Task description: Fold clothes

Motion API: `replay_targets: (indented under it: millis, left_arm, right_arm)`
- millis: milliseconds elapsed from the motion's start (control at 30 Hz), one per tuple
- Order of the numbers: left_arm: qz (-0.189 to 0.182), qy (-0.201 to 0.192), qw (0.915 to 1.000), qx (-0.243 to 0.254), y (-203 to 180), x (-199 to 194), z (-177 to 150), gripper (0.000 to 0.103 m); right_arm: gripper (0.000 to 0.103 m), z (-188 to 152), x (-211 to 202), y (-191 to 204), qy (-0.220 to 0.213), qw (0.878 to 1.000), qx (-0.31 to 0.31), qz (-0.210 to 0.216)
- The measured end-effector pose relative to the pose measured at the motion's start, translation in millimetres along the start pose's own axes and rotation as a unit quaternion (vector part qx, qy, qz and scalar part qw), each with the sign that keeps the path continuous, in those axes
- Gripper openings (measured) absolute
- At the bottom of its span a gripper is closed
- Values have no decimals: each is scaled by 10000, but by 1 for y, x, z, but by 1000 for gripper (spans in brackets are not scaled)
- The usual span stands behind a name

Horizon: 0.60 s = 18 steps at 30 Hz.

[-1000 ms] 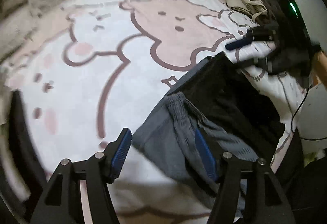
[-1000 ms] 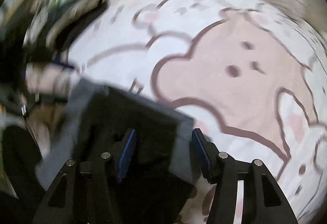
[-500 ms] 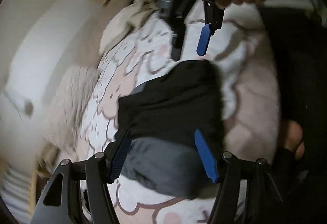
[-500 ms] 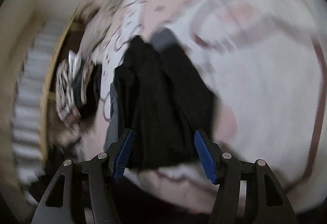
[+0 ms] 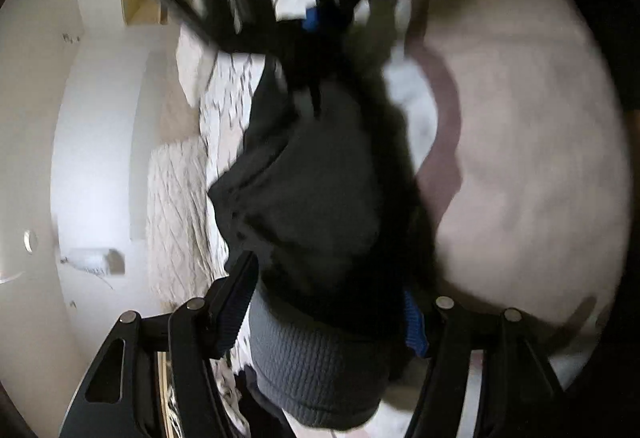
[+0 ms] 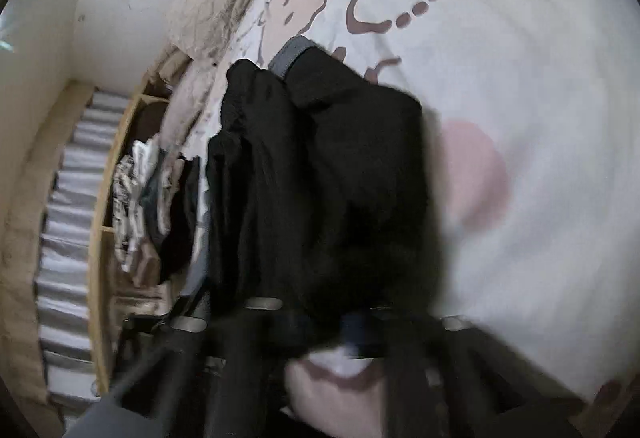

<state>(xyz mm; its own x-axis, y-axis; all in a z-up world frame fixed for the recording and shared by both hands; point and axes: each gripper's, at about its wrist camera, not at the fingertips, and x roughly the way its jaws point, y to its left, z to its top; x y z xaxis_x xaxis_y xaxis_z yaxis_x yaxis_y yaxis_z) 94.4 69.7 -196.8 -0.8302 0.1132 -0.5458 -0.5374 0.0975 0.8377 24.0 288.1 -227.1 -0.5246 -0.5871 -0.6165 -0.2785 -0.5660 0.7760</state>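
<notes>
The dark garment (image 5: 316,198) lies on the bed cover (image 5: 520,166), stretched lengthwise between the two tongs. Its grey ribbed end sits between the blue pads of the left tongs (image 5: 326,312), whose jaws have just been closing around it; firm pad contact cannot be confirmed. The opposite end is at the right tongs (image 6: 320,322), whose jaws have just closed onto the black edge of the cloth and grip it. Each hand is therefore nearest its own end. Judgement: the coming fold turns on carrying one end along this long axis toward the other.
</notes>
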Motion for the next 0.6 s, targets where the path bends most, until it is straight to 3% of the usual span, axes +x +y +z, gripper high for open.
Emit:
replay_targets:
  millis: [233, 400, 500, 600]
  left_arm:
    - [-66, 430, 9990, -89, 4, 11, -32, 50]
    - [-59, 716, 9973, 141, 6, 25, -51, 50]
    - [-85, 1163, 9923, 418, 7, 40, -75, 40]
    - [103, 1023, 9934, 502, 15, 27, -88, 40]
  right_arm:
    - [7, 26, -30, 8, -283, 9992, -281, -11]
    - [7, 24, -28, -11, -147, 9994, -199, -249]
    - [7, 21, -25, -19, -94, 9995, -88, -306]
    - [7, 21, -27, -19, -133, 9994, -88, -320]
